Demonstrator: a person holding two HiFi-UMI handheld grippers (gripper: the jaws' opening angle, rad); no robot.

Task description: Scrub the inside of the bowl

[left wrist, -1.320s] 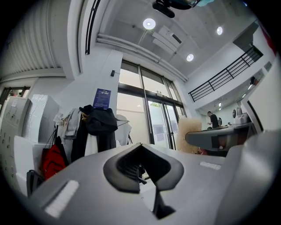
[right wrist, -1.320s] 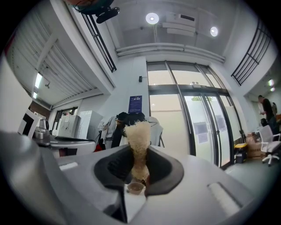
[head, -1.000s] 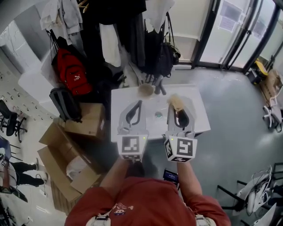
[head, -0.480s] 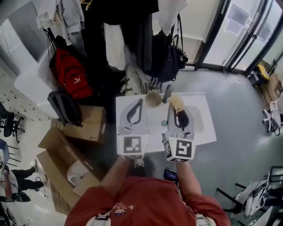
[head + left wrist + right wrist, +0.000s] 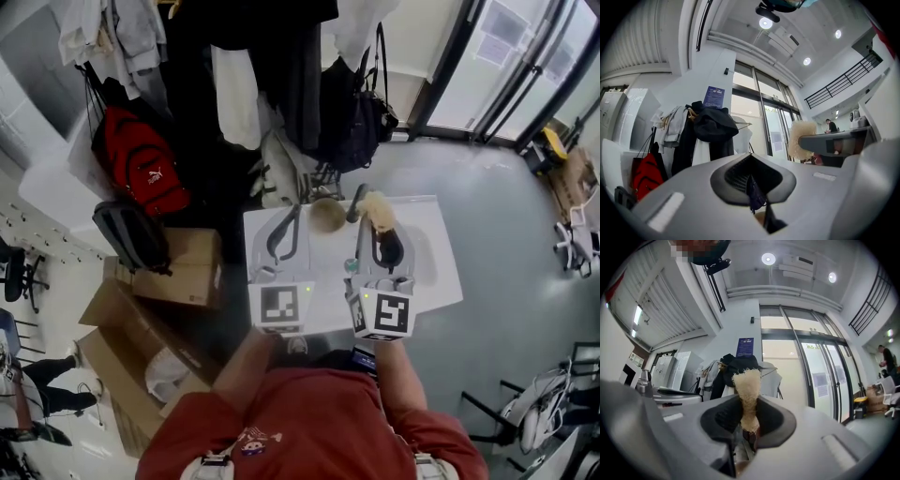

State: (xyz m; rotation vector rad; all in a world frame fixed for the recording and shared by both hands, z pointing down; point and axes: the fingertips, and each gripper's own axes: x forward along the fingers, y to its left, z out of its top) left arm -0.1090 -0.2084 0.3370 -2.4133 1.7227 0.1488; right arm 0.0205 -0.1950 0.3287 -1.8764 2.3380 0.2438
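A small tan bowl (image 5: pixel 328 215) stands near the far edge of the white table (image 5: pixel 427 272). My left gripper (image 5: pixel 293 217) reaches to just left of the bowl; in the left gripper view its jaws (image 5: pixel 752 187) are pressed together, with only a thin dark sliver between the pads. My right gripper (image 5: pixel 379 228) is shut on a pale fibrous scrubber (image 5: pixel 377 210), which sticks up past the jaws to the right of the bowl. The scrubber (image 5: pixel 747 392) fills the gap of the right gripper (image 5: pixel 749 423), and it also shows in the left gripper view as a scrubber (image 5: pixel 801 139) at the right.
A dark handled object (image 5: pixel 356 201) leans at the table's far edge beside the bowl. A small greenish item (image 5: pixel 349 265) lies on the table between the grippers. Hanging clothes (image 5: pixel 272 56), a red backpack (image 5: pixel 136 164) and cardboard boxes (image 5: pixel 169 272) crowd the far and left sides.
Both grippers have reached further towards the table's far edge. The left tips now sit level with the bowl, and the scrubber is closer beside it. The camera has also shifted.
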